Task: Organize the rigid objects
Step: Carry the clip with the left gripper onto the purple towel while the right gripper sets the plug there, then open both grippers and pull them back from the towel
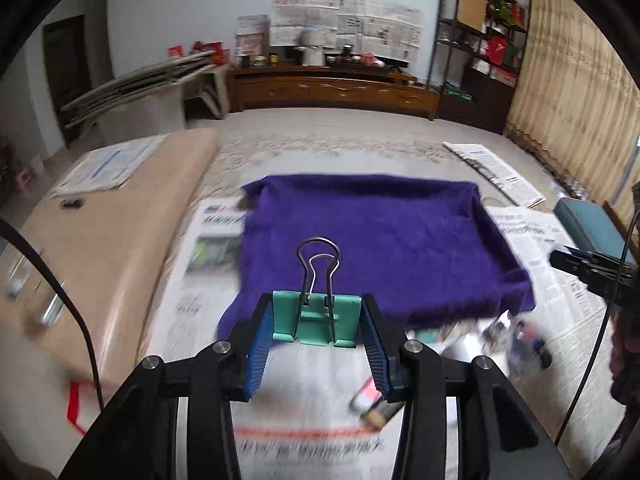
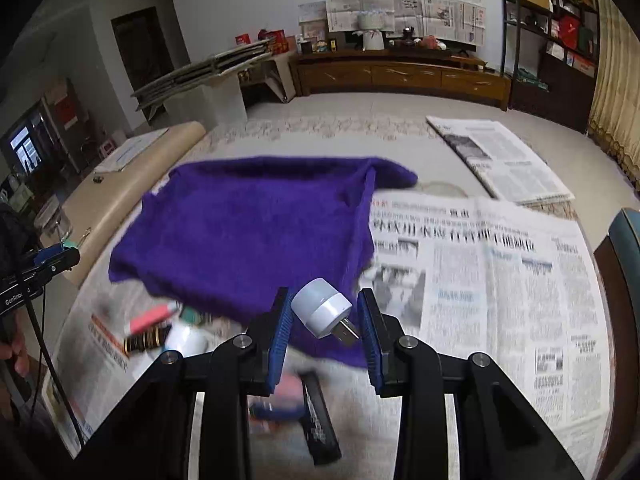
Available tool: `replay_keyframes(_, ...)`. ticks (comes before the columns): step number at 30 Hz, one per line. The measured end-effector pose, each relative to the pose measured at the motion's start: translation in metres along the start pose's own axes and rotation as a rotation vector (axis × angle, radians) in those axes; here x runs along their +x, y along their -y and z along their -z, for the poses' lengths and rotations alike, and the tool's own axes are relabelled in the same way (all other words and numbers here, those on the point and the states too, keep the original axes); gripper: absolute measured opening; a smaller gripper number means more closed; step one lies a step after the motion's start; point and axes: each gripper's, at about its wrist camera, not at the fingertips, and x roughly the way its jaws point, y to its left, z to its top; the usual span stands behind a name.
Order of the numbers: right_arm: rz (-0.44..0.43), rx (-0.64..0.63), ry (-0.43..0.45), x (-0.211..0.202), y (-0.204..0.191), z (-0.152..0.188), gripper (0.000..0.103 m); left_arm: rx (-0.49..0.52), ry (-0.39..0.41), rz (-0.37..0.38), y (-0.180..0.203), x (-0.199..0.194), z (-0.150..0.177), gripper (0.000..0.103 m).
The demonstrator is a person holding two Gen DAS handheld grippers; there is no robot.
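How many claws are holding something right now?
2. The left claw grips a green binder clip; the right claw grips a white USB light. Both are above the purple towel.

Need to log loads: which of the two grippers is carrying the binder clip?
The left gripper holds the green binder clip between its blue pads. The right gripper grips a small white plug-in light instead.
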Motion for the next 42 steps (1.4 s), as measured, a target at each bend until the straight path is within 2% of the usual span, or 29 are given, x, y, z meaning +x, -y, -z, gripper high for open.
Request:
replay_keyframes(6,-0.024,-0.006,-0.010,0.046,-0.012,-0.050,0.033,0.043,-0.006,0.039,0.016,0.049,-0.051,0.041)
replay_keyframes(11,-0.043,-0.010,-0.082,0.103,-0.020,-0.074,0.033,0.043,-0.052,0.072,0.025,0.105,-0.071,0.041)
replay_keyframes(15,-0.011,-0.035,-0.169,0.147,-0.026,-0.082,0.033,0.051,-0.118,0.067,0.026,0.146,-0.074,0.041)
replay_keyframes(19,0.016,-0.069,-0.225,0.173,-0.029,-0.083,0.033,0.043,-0.183,0.066,0.024,0.175,-0.072,0.041)
replay_keyframes(24,0.039,-0.110,-0.243,0.181,-0.032,-0.078,0.033,0.032,-0.213,0.063,0.018,0.187,-0.064,0.041)
replay_keyframes(29,0.053,-0.148,-0.238,0.180,-0.034,-0.075,0.034,0.097,-0.220,0.028,0.025,0.188,-0.061,0.042)
replay_keyframes(31,0.053,-0.165,-0.238,0.180,-0.036,-0.074,0.034,0.114,-0.228,0.013,0.029,0.188,-0.061,0.049)
replay_keyframes(33,0.035,-0.151,-0.245,0.178,-0.034,-0.073,0.038,0.119,-0.244,0.001,0.030,0.189,-0.060,0.075)
replay_keyframes(34,0.026,-0.151,-0.247,0.177,-0.034,-0.072,0.043,0.116,-0.252,0.002,0.030,0.190,-0.059,0.078)
replay_keyframes(37,0.039,-0.152,-0.268,0.173,-0.037,-0.069,0.055,0.102,-0.263,0.015,0.025,0.186,-0.056,0.079)
replay_keyframes(39,0.036,-0.137,-0.271,0.166,-0.037,-0.066,0.055,0.095,-0.276,0.003,0.024,0.181,-0.053,0.079)
replay_keyframes(41,0.025,-0.112,-0.258,0.155,-0.036,-0.064,0.064,0.073,-0.267,0.020,0.020,0.173,-0.051,0.080)
replay_keyframes(42,0.025,-0.101,-0.245,0.146,-0.036,-0.062,0.071,0.061,-0.257,0.029,0.018,0.166,-0.050,0.083)
